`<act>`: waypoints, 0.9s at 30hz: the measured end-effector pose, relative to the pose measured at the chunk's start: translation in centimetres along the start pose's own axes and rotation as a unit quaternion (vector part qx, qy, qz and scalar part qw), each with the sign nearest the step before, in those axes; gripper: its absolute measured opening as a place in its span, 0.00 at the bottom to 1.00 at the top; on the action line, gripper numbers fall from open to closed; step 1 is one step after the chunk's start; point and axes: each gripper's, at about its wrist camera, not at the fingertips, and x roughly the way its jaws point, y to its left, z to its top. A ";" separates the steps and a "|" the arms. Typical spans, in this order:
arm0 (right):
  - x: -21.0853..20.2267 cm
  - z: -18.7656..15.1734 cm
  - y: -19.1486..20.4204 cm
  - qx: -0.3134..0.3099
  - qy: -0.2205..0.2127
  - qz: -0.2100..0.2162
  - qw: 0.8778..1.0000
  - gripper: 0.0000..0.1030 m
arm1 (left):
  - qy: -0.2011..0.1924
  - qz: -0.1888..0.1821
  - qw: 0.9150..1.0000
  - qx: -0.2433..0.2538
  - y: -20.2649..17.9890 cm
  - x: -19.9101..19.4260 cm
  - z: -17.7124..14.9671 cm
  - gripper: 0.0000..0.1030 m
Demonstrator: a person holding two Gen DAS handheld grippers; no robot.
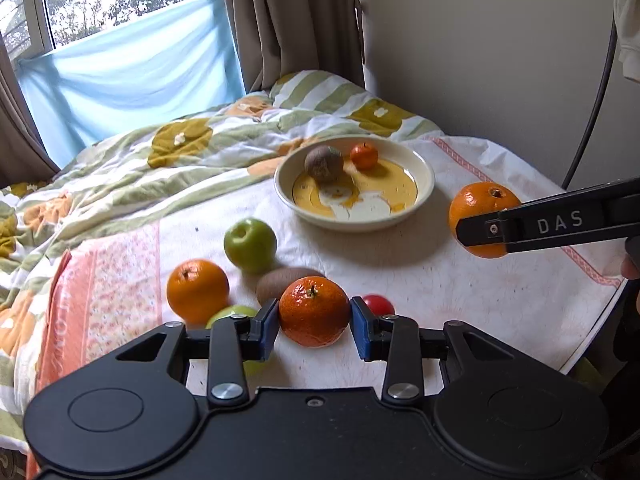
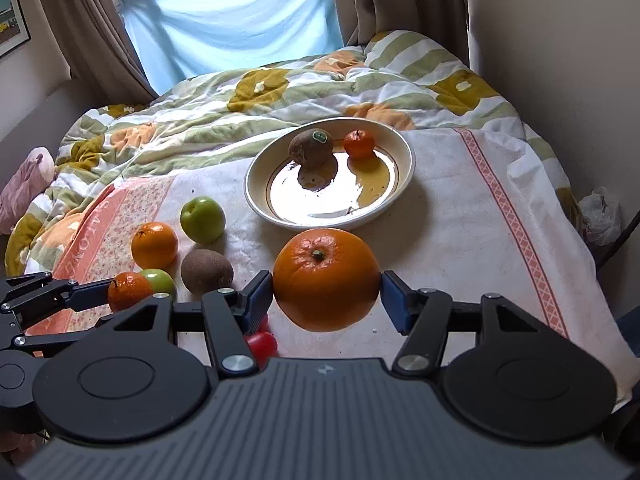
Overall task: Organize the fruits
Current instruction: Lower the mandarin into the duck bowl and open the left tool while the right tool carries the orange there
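My left gripper (image 1: 314, 322) is shut on a small mandarin (image 1: 313, 310), held above the cloth. My right gripper (image 2: 326, 296) is shut on a large orange (image 2: 326, 278), also off the table; that orange (image 1: 480, 210) shows at the right in the left wrist view. A cream bowl (image 2: 256, 184) beyond holds a kiwi (image 2: 311, 147) and a small mandarin (image 2: 359, 144). On the cloth to the left lie a green apple (image 2: 202, 219), an orange (image 2: 154, 245), a kiwi (image 2: 207, 271), a second green apple (image 2: 162, 280) and a red fruit (image 2: 262, 344).
The fruit lies on a white cloth with pink borders (image 2: 516, 220) spread over a table. Behind it is a bed with a green and orange quilt (image 2: 280, 92), then curtains and a window. A wall stands close on the right.
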 end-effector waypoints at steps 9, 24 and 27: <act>-1.3 4.3 -2.0 -0.004 -0.016 -0.004 1.000 0.72 | -0.025 0.009 1.000 -0.014 -0.2 -0.6 5.2 0.40; 6.0 12.2 -7.1 -0.033 0.005 0.012 0.999 0.72 | 0.005 0.033 0.999 -0.022 -0.6 9.2 13.1 0.40; 8.1 13.1 -7.7 -0.038 0.016 0.018 0.999 0.72 | 0.025 0.036 0.999 -0.025 -0.4 12.2 13.5 0.40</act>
